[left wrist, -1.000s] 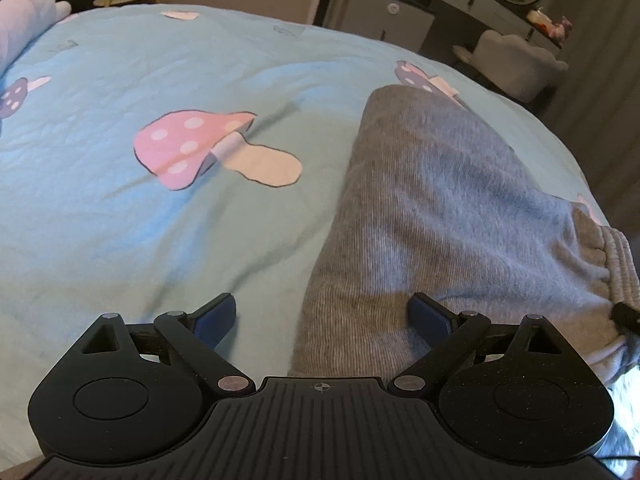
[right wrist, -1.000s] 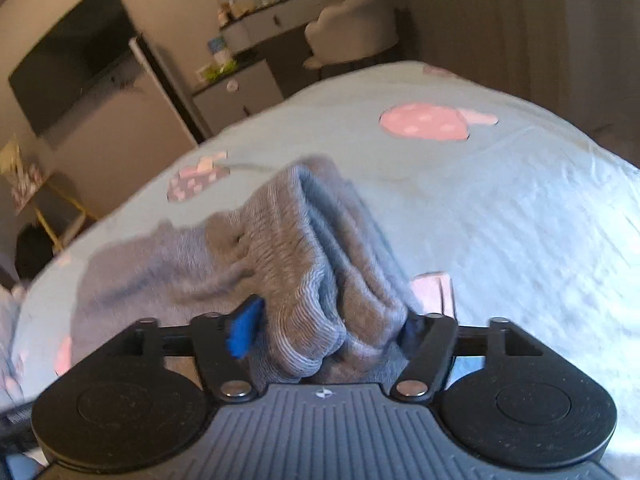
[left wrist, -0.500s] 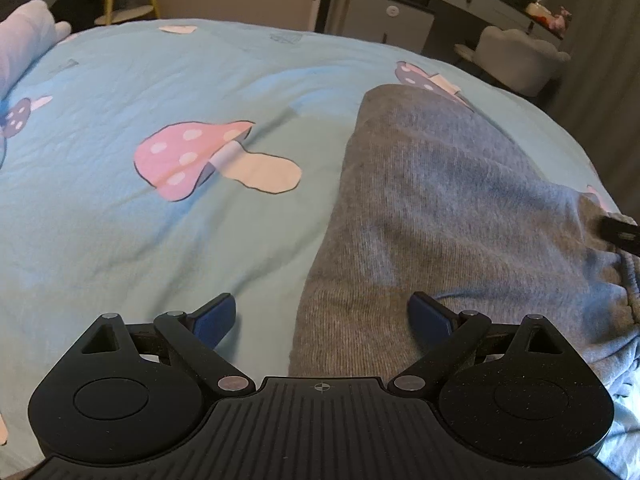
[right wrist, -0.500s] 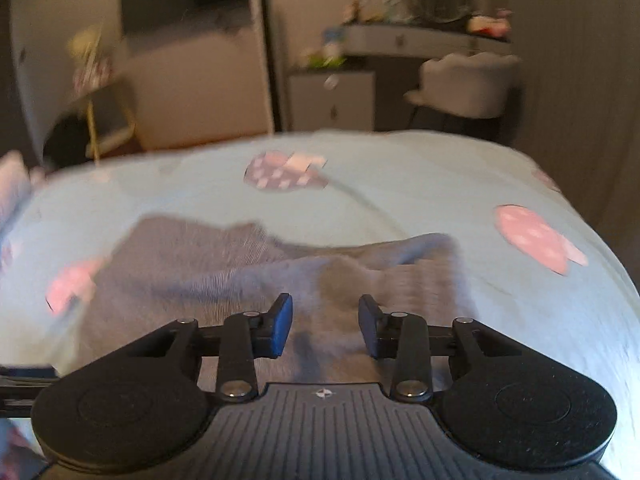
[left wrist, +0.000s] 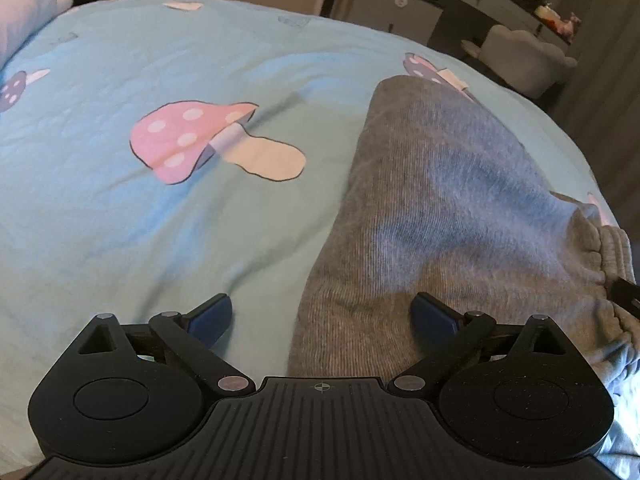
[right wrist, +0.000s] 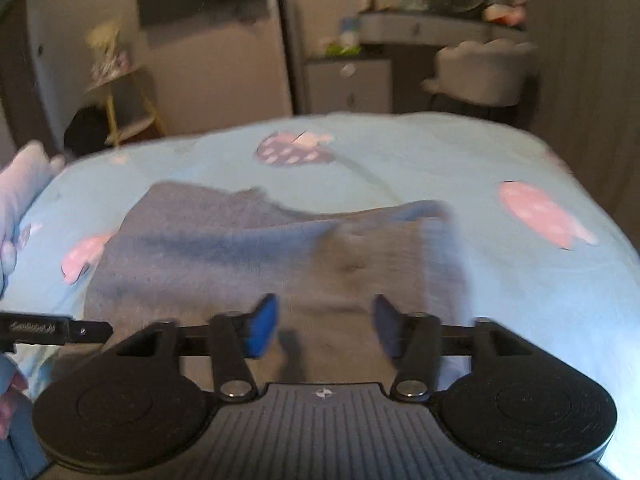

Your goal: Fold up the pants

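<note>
Two pink mushroom prints beside grey pants on bedspread

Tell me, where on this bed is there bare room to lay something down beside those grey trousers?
Most bare sheet lies left of the grey pants, around the pink mushroom print and on toward the pillow. The right wrist view shows another free stretch right of the pants, around a second pink mushroom print. It is crowded at the near edge, where the left gripper and right gripper hover open.

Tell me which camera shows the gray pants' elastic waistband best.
The left wrist view: the gathered waistband is sharp at the pants' right edge. The right wrist view is blurred; the pants show, no waistband discernible.
</note>
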{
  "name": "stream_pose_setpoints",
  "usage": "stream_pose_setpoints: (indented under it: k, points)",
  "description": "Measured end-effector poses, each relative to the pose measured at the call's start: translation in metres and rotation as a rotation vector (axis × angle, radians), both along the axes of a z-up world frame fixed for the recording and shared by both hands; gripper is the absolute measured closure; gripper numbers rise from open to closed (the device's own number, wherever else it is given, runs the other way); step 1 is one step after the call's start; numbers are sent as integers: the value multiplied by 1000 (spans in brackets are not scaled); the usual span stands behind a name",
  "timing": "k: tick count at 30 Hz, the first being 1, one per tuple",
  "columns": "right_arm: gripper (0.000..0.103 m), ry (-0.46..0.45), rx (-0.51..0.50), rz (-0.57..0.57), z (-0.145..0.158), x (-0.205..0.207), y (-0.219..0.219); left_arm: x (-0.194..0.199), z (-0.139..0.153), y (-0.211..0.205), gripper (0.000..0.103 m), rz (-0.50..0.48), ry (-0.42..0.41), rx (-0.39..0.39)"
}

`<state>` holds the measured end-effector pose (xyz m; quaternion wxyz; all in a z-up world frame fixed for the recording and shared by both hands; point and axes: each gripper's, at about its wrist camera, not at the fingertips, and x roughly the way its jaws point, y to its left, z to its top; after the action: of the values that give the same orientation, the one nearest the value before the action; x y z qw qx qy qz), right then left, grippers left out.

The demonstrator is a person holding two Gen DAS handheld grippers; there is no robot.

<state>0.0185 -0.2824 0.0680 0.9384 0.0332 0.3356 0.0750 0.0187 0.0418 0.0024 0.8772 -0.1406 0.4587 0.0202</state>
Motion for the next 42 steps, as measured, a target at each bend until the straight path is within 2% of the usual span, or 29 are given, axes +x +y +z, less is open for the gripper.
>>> stream_pose_setpoints:
  k: [1,2,4,5,7,8,10,13,17,19,21,23,24,25,29,30,31,34,35,38,42]
  points:
    - [29,-15,-4,-26,1,-10,-8,1,0,-1,3,-4,0,0]
    - [25,-16,0,-59,1,-19,-20,2,1,-1,3,-9,-5,1]
    - [24,42,38,-99,-7,-22,-43,3,2,-1,4,-28,-13,-18]
    - [22,66,93,-111,-12,-22,-55,5,2,0,4,-43,-9,-45]
    - [22,112,254,-125,-22,-21,-79,9,0,7,12,-62,0,-131]
    - [22,143,336,-130,-27,-16,-88,11,-2,12,15,-84,4,-211]
    - [21,188,441,-128,-40,-7,-99,16,-7,19,16,-109,31,-315]
    - [14,241,505,-139,-56,13,-105,27,-14,20,13,-119,73,-344]
    - [7,348,617,-102,-75,42,-116,42,-17,18,10,-154,66,-364]
    - [7,360,633,-75,-77,50,-115,48,-17,16,11,-192,47,-367]
    - [13,362,629,-53,-76,55,-112,57,-18,15,16,-201,40,-369]
    - [34,362,638,-38,-79,62,-110,64,-18,15,27,-216,20,-381]
    - [34,362,644,-34,-80,64,-109,67,-18,16,38,-225,14,-399]
    - [34,363,644,-29,-82,66,-109,70,-19,15,44,-231,19,-407]
    - [29,400,652,-34,-86,77,-102,80,-23,12,45,-250,30,-406]
    - [29,402,638,-39,-85,80,-98,83,-23,12,50,-253,34,-415]
    - [28,406,618,-47,-82,82,-93,85,-23,13,60,-260,36,-425]
    - [40,361,488,-35,-63,83,-70,85,-14,17,74,-262,25,-429]
    - [41,335,463,-24,-55,80,-65,81,-10,18,75,-269,11,-417]
    - [43,278,476,-4,-31,79,-57,79,10,15,80,-298,-41,-382]
    - [43,201,481,30,3,95,-43,91,45,19,82,-309,-123,-370]
